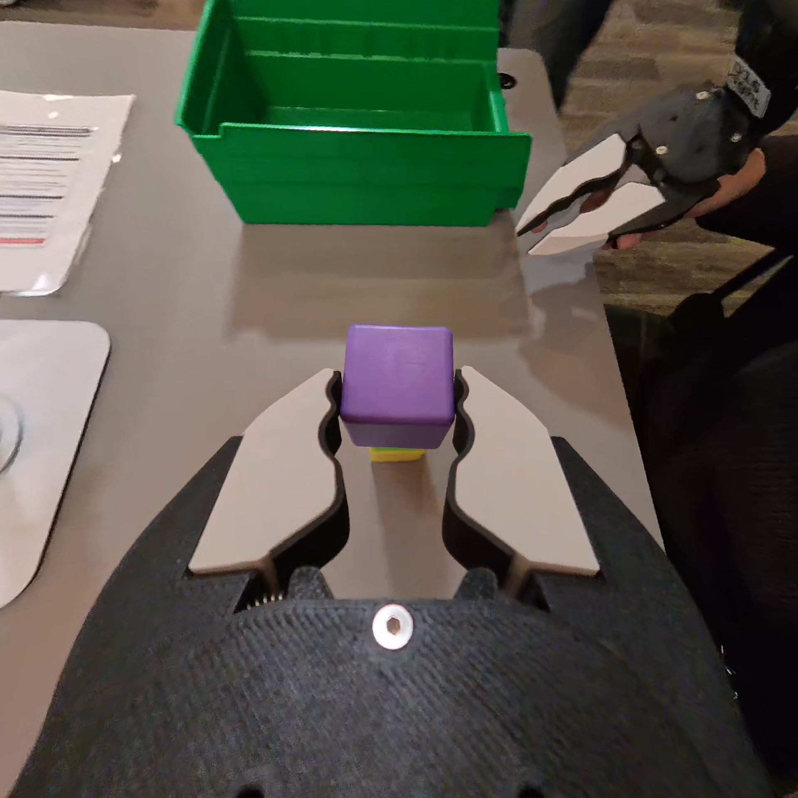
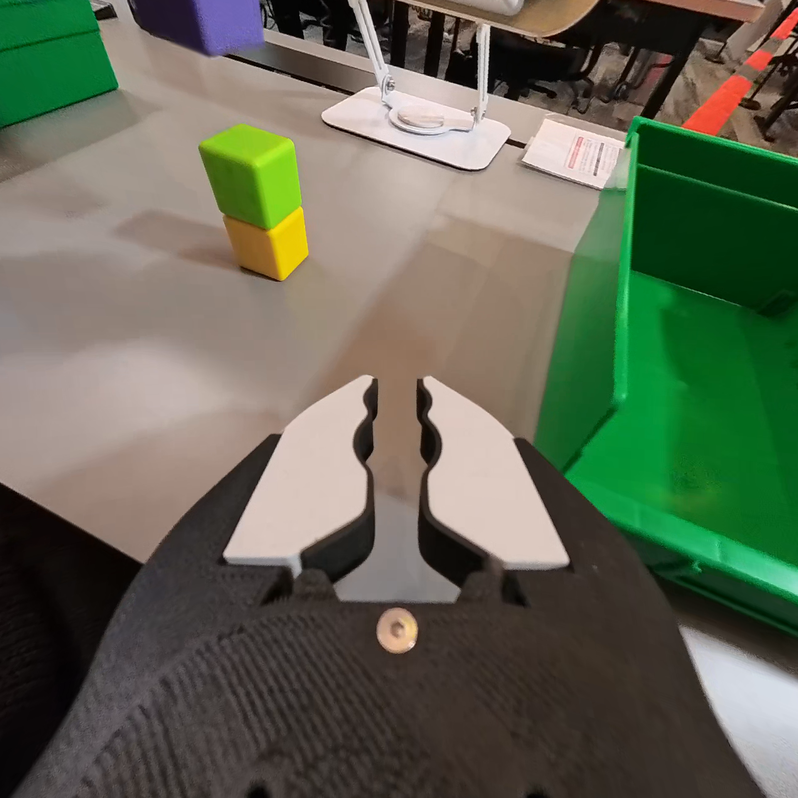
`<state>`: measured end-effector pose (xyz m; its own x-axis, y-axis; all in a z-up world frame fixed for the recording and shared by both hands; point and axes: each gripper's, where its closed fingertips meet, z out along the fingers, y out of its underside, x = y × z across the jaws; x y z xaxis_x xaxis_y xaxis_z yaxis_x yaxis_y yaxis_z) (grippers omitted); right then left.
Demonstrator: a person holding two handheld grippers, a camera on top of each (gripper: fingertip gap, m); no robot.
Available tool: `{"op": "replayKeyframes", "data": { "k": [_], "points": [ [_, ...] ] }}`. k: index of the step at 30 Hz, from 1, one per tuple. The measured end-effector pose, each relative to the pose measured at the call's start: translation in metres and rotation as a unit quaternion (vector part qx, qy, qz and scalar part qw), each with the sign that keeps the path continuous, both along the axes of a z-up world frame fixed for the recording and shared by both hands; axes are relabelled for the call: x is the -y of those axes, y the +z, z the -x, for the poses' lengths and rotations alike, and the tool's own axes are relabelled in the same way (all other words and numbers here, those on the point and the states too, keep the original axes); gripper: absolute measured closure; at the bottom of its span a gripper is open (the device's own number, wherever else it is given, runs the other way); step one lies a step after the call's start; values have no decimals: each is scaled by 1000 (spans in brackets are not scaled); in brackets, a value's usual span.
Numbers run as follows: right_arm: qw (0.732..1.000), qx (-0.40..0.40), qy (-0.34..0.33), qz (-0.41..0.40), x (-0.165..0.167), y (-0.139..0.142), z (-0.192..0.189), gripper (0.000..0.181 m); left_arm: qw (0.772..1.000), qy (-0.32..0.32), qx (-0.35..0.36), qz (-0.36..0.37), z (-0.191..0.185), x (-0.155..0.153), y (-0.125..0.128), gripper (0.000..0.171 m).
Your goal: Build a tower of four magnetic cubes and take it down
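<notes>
Purple cube (image 1: pixel 397 380) is clenched by the left gripper (image 1: pixel 396 391), held above the green cube (image 2: pixel 252 175) stacked on the yellow cube (image 2: pixel 270 244). It should be kept level and centred. Right gripper (image 2: pixel 397 382), slightly parted, grasps nothing beside the green bin (image 2: pixel 622 302).

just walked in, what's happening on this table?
A person holds a gripper in each hand. The left tool is shut on a purple cube, holding it in the air above a small stack: a lime green cube sitting on a yellow cube on the grey table. The right tool is slightly open and holds nothing, near the table edge beside a green bin, which looks empty where visible.
</notes>
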<state>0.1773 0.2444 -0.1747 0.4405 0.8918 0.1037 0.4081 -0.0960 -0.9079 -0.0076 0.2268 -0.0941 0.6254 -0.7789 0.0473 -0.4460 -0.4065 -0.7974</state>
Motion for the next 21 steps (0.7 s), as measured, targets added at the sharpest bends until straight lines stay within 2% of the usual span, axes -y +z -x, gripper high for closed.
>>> {"op": "replayKeyframes", "data": {
  "k": [3, 13, 21],
  "points": [
    [1000, -2, -9, 1, 0, 1, -7, 164, 1000, -18, 16, 15, -9, -4, -7, 121],
    [1000, 2, -10, 4, 0, -2, -10, 163, 999, 5, 30, 18, -11, -17, -18, 121],
    [1000, 4, -7, 6, -1, -3, -7, 163, 1000, 3, 19, 25, -16, -14, -24, 122]
  ]
}}
